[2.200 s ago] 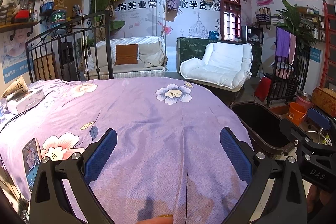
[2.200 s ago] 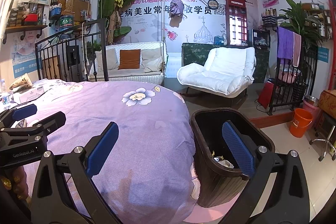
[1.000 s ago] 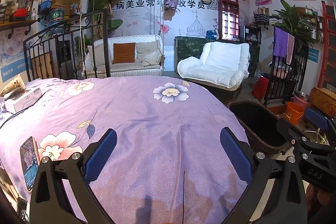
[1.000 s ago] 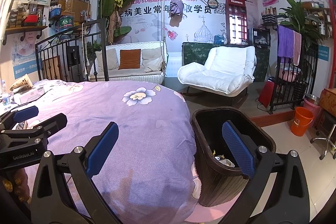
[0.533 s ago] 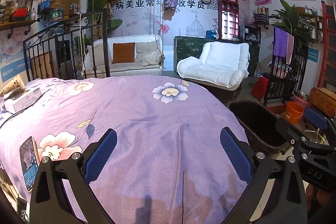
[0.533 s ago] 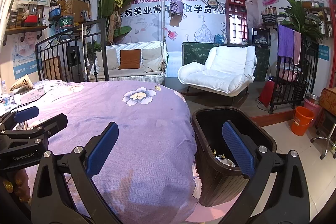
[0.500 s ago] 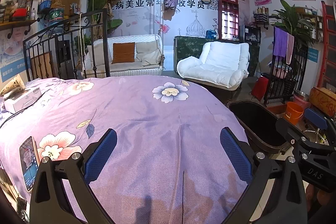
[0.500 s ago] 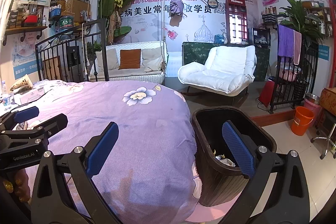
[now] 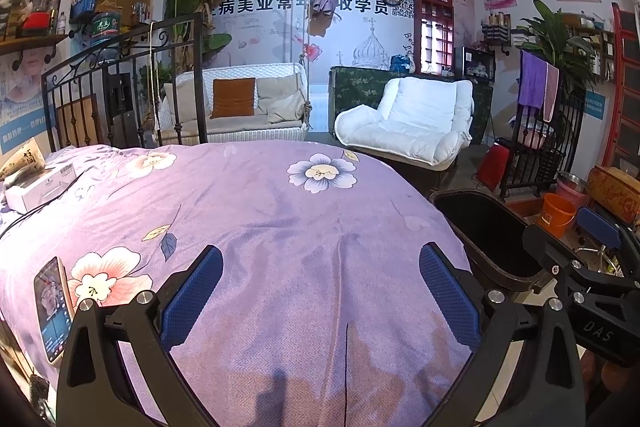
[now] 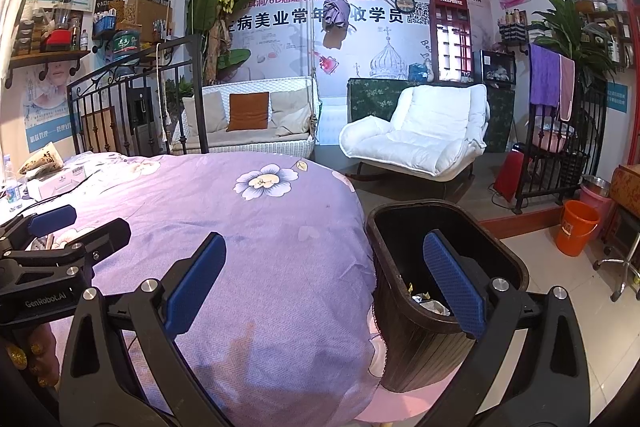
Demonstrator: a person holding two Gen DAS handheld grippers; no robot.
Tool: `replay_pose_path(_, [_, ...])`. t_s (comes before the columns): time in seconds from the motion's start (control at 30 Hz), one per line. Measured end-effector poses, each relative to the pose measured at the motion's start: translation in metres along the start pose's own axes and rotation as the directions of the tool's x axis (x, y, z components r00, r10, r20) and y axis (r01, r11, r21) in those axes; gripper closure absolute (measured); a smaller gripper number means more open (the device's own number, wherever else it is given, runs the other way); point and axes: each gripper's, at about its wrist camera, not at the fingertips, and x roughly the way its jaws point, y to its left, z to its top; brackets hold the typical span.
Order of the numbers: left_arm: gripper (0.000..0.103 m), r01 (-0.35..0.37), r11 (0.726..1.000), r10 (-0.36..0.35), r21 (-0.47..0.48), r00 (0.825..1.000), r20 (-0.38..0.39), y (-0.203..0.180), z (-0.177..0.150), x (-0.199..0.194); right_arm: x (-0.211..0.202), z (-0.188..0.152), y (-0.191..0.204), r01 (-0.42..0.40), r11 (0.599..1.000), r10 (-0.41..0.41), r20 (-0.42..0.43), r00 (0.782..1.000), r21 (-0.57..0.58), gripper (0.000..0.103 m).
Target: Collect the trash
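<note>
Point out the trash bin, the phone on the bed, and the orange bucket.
trash bin (image 10: 404, 223): right wrist view, on its far rim.
phone (image 9: 51, 311): left wrist view, middle of its lit screen.
orange bucket (image 10: 576, 229): right wrist view, on its side wall.

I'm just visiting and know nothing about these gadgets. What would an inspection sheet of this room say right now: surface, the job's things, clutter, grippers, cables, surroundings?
Surface: purple floral bedspread, no trash seen on it.
Job's things: dark ribbed trash bin beside the bed, crumpled wrappers at its bottom.
Clutter: smartphone with lit screen on the bedspread at left; white carton near the headboard.
Grippers: left gripper open, empty, over the bedspread; right gripper open, empty, one of its fingers in front of the bin.
Cables: thin dark cable by the carton.
Surroundings: white padded armchair, orange bucket.
</note>
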Motion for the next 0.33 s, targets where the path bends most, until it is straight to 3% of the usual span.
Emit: replay_pose_path(0.33, [0.005, 0.000, 1.000, 0.000, 0.000, 1.000, -0.007, -0.0008, -0.0005, 0.0014, 0.0005, -0.0039, 0.0067, -0.004, 1.000, 0.004, -0.007, 1.000, 0.007, 0.005])
